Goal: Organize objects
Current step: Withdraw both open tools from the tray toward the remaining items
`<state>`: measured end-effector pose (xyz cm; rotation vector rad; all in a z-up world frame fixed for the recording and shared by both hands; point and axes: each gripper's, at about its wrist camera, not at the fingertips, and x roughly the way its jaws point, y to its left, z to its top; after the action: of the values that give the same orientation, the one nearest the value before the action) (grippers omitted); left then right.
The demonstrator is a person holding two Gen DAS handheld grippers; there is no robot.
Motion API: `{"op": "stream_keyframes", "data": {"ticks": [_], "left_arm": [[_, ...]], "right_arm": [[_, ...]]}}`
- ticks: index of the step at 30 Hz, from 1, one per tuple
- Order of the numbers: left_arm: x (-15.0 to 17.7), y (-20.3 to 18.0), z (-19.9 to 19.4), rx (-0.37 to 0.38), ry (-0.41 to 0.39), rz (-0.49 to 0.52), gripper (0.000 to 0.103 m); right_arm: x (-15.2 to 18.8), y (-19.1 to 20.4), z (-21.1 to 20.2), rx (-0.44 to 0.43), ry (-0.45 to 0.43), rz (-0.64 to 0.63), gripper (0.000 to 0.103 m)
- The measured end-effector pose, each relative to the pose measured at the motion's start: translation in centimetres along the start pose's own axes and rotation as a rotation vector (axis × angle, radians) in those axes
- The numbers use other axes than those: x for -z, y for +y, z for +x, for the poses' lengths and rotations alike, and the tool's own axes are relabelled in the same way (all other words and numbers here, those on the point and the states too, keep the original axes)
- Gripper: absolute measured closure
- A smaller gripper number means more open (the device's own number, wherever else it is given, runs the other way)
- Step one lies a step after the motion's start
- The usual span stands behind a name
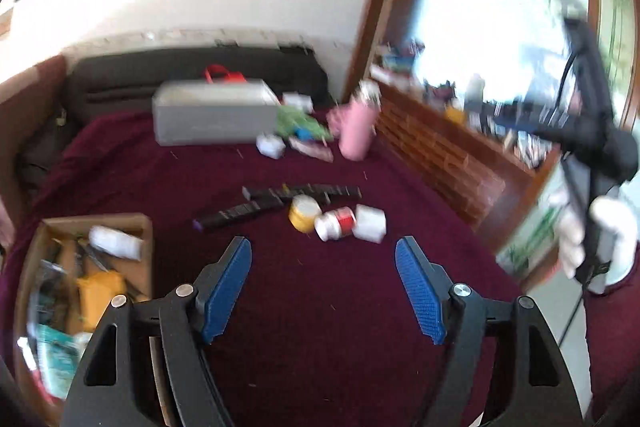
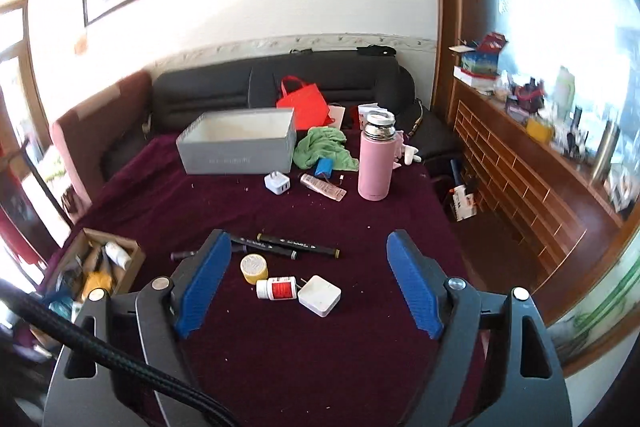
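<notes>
On the maroon cloth lie black markers [image 2: 298,246], a yellow jar [image 2: 253,268], a white bottle with a red label [image 2: 277,287] and a white square box [image 2: 319,295]. They also show blurred in the left wrist view: markers [image 1: 300,193], jar [image 1: 303,213], bottle [image 1: 335,223], box [image 1: 371,223]. My left gripper [image 1: 323,251] is open and empty, just short of them. My right gripper [image 2: 309,245] is open and empty above the same group. The right gripper's body and a gloved hand [image 1: 600,239] show at the far right of the left wrist view.
A cardboard box [image 2: 132,247] holding several items sits at the left. At the back stand a grey open box [image 2: 236,143], a green cloth [image 2: 324,147], a white charger [image 2: 277,183], a tube [image 2: 323,187] and a pink flask [image 2: 375,159]. A wooden cabinet [image 2: 520,187] runs along the right.
</notes>
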<state>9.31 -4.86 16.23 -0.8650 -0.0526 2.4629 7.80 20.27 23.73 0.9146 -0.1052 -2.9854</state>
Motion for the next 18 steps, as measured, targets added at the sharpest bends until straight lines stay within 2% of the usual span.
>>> {"op": "stream_keyframes", "data": {"ticks": [2, 5, 10, 16, 17, 18], "left_arm": [[0.8, -0.5, 3.0, 0.008, 0.071, -0.009, 0.034], [2.2, -0.5, 6.3, -0.035, 0.126, -0.028, 0.034], [4.0, 2.6, 10.6, -0.102, 0.206, -0.132, 0.034], [6.1, 6.3, 13.5, -0.170, 0.256, -0.242, 0.034], [6.2, 6.3, 13.2, -0.174, 0.224, -0.237, 0.034], [6.3, 6.3, 13.3, -0.185, 0.224, -0.230, 0.034]], "right_arm": [[1.1, -1.1, 1.1, -0.029, 0.004, 0.055, 0.022], [3.7, -1.7, 5.0, -0.071, 0.071, 0.110, 0.022], [7.3, -1.8, 10.2, -0.130, 0.162, 0.185, 0.022], [8.9, -2.5, 12.6, -0.115, 0.140, 0.258, 0.022], [8.8, -2.6, 12.8, -0.116, 0.136, 0.265, 0.022], [8.7, -2.6, 12.9, -0.114, 0.132, 0.267, 0.022]]}}
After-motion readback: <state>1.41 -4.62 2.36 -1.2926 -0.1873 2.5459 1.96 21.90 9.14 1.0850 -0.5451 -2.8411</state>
